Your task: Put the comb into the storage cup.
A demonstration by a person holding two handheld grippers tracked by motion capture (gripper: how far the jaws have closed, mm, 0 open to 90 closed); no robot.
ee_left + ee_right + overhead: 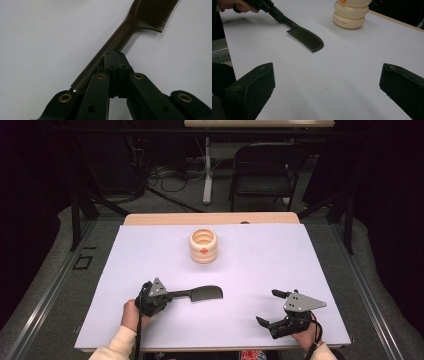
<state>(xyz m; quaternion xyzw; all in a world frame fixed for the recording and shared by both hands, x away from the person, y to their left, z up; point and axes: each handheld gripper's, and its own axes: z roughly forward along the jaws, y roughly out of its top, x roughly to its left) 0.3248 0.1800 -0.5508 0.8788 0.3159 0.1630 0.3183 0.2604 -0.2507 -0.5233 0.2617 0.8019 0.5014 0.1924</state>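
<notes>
While the left gripper [167,295] sat in the lower left of the high view, its jaws were pressed together on the handle of a dark comb [200,293], whose toothed head lay on the white table [250,270] just below the frame's centre. The right gripper [268,307] rested in the lower right, jaws spread wide and holding nothing. A cream ringed pot [203,246] stood upright above centre, well apart from the comb
</notes>
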